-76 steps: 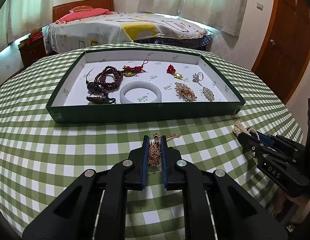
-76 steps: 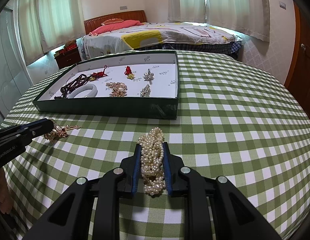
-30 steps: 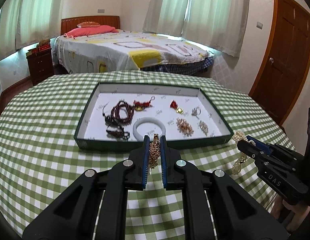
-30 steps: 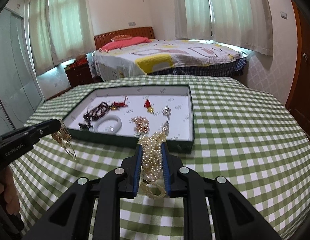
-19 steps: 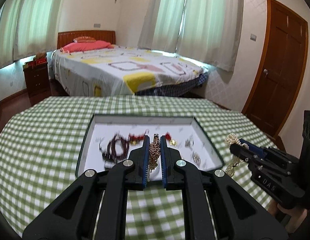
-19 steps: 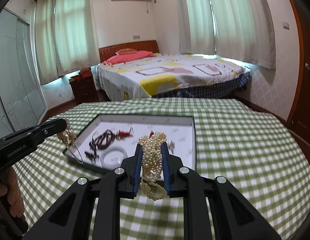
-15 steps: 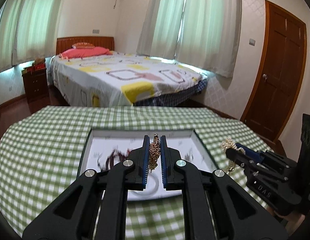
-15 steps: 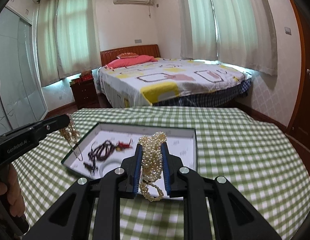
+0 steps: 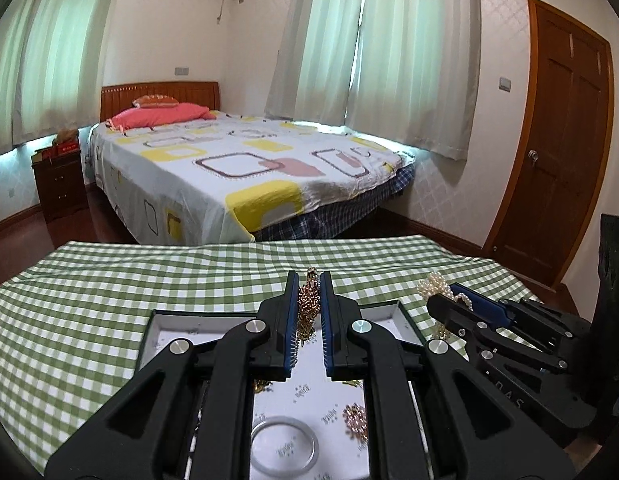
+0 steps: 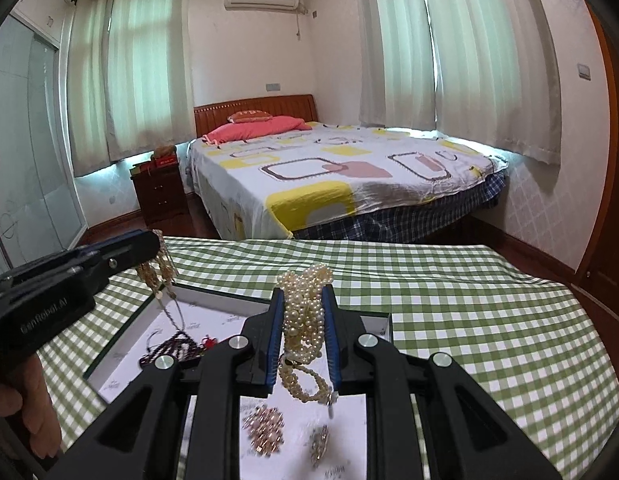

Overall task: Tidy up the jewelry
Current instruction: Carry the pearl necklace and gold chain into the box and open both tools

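Both hands carrying loads, both above the tray (image 9: 401, 312).

My left gripper (image 9: 308, 300): jaws pinched on the gold chain (image 9: 308, 308), a bunched tangle with loops trailing down between the fingers. From the right wrist view the same chain (image 10: 161, 276) dangles clear over the tray's far-left corner, its tail not touching the white floor.

My right gripper (image 10: 303, 312): jaws pressed on the pearl strand (image 10: 305, 320), wadded thick, one loop hanging below over the white floor.

Tray sits on the checked tablecloth (image 10: 469, 312), long side running across my view. Already inside: a pale bangle (image 9: 283, 454), a gold brooch (image 9: 355, 428), dark beads (image 10: 169, 350) at left with a red tassel (image 10: 207, 342) beside them.

What the drop turns on: the tray lies straight below each load, not ahead. Pearls hang above the brooch (image 10: 265, 436) area; the chain hangs left of them, near the dark beads. Each hand is nearest its own side, so no crossing needed. I judge lowering comes first, then release; dropping from here risks piling onto pieces already laid.
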